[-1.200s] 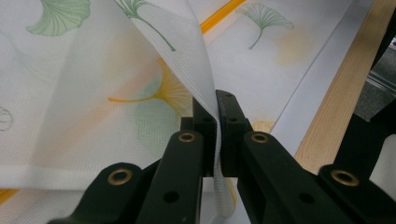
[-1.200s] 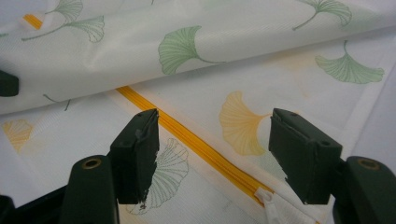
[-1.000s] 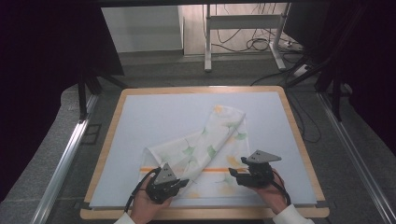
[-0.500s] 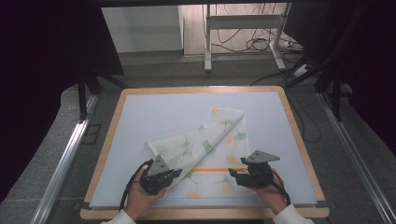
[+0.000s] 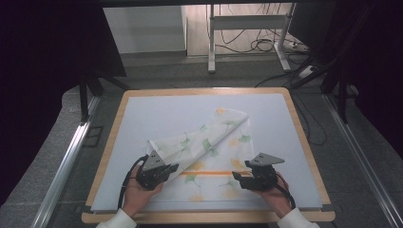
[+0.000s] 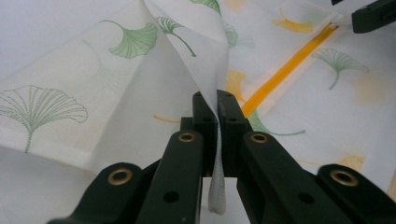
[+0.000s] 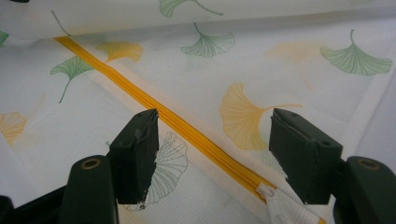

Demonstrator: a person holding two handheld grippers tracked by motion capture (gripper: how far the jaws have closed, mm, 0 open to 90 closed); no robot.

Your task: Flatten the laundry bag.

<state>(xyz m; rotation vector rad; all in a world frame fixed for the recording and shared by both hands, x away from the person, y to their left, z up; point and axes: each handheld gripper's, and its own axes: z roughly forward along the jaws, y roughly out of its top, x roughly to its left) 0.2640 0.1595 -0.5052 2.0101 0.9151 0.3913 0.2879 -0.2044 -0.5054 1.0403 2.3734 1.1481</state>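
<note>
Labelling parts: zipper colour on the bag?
Orange-yellow zipper with a white pull; clearest in the right gripper view.

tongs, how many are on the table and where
2. The left tongs sit near the table's front left, shut on a fold of the leaf-print mesh bag. The right tongs sit at the front right, open over its orange zip.
</note>
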